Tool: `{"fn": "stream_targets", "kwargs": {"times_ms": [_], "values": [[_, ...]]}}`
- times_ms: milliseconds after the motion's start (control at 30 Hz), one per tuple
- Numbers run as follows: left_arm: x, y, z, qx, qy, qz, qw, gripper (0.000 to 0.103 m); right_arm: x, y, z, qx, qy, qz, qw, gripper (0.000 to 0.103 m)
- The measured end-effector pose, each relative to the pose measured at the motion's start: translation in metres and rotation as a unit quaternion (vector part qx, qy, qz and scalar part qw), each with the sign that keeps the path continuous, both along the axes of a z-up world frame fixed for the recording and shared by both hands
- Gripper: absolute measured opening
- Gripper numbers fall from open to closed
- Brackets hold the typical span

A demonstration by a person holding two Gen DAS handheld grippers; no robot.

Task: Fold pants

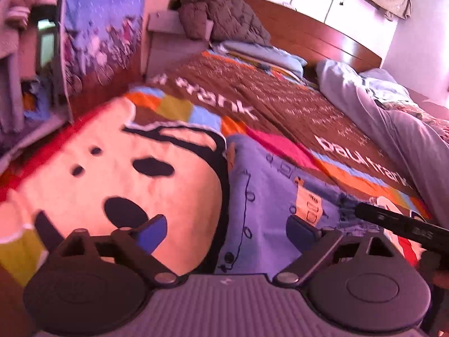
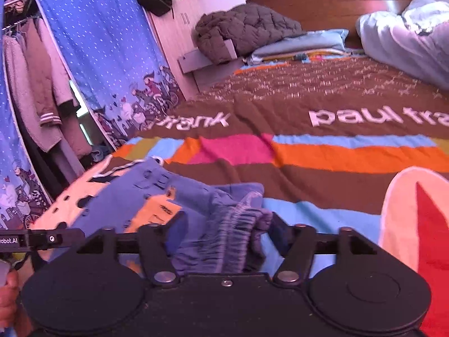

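Note:
Blue pants [image 1: 266, 174] with an orange patch lie flat on the patterned bedspread [image 1: 280, 106]. My left gripper [image 1: 227, 230] hangs open just over them, nothing between its blue pads [image 1: 153, 231]. In the right wrist view the pants [image 2: 134, 196] are bunched, and their ribbed elastic waistband [image 2: 233, 230] sits between the spread fingers of my right gripper [image 2: 228, 234], which is open. The fabric rests loosely there, not squeezed. The right gripper's black body [image 1: 401, 224] shows at the left view's right edge. The left gripper's bar [image 2: 42, 238] and a hand [image 2: 8, 289] show at the right view's lower left.
A wooden headboard [image 2: 336, 0] closes the far end of the bed. A grey quilted jacket [image 2: 244, 28], a blue pillow [image 2: 303, 45] and a pale duvet [image 2: 407, 42] lie there. A blue curtain [image 2: 95, 50] and hanging clothes [image 2: 36, 84] stand left of the bed.

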State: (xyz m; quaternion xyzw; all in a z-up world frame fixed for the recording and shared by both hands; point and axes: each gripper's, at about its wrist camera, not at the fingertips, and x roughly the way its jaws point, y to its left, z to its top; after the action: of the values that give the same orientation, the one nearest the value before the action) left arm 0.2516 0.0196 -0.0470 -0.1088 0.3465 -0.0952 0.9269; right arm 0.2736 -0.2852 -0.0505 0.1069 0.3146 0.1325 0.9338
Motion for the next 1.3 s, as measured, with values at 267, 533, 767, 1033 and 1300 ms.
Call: {"fn": "stream_targets", "kwargs": {"times_ms": [267, 533, 767, 1033, 1300], "values": [[-0.039, -0.002, 0.044, 0.02, -0.02, 0.001, 0.9996, 0.103, -0.062, 0.013, 0.054, -0.024, -0.047, -0.017, 0.998, 0.102], [-0.101, 0.001, 0.063, 0.076, -0.04, 0.019, 0.9961, 0.103, -0.135, 0.024, 0.085, -0.006, -0.056, -0.036, 0.998, 0.102], [-0.149, 0.011, 0.066, 0.102, -0.042, 0.033, 0.9933, 0.103, -0.19, 0.04, 0.092, -0.023, -0.073, -0.051, 0.996, 0.102], [-0.178, 0.013, 0.059, 0.137, -0.06, 0.042, 0.9878, 0.103, -0.22, 0.05, 0.077, -0.037, -0.077, -0.052, 0.995, 0.102], [-0.184, 0.015, 0.055, 0.137, -0.06, 0.038, 0.988, 0.103, -0.226, 0.053, 0.067, -0.047, -0.073, -0.047, 0.995, 0.102]]}}
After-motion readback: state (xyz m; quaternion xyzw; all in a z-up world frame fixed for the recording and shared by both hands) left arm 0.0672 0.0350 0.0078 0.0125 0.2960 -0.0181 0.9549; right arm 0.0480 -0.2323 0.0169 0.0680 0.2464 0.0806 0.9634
